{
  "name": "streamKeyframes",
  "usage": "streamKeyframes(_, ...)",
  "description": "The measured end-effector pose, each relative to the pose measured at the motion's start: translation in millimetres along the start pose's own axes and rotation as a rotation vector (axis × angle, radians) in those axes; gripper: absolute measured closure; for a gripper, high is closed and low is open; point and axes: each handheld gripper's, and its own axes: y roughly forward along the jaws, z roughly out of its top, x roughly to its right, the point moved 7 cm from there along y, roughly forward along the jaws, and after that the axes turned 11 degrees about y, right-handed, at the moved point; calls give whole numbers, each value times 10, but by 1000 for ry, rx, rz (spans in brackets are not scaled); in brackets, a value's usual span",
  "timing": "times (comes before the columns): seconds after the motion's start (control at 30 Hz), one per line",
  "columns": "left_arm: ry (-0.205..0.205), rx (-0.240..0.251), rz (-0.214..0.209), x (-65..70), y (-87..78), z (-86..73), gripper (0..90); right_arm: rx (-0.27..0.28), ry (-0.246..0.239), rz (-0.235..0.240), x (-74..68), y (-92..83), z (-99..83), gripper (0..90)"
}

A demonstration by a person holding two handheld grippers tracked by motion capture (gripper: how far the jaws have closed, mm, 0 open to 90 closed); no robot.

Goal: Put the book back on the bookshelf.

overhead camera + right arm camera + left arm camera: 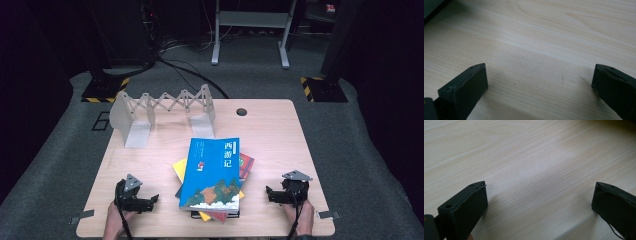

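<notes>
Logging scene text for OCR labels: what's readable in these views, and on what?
"西游记": large white characters, upper right of the blue book cover, top of the book stack, high view.
Small white lines at the cover's upper left and by its small red mark: too small to read.
Covers of the lower books: print blurred, unreadable.
White marking on the floor left of the table: partly hidden, unreadable.
Both gripper views: bare wooden table, no text.
</notes>
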Motion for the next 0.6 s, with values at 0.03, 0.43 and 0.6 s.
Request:
streamKeyframes(0.03, 0, -2, -1, -1, 0, 0, 3, 0, -1, 1, 0, 1, 1, 0)
streamKeyframes(0.43, -6, -2, 6, -2, 4, 5, 4, -10, -7, -2, 4, -2, -2, 1)
streamKeyframes(0.6, -8, 2, 9, -3, 7, 7, 5, -9, -8, -2, 5, -2, -1, 1)
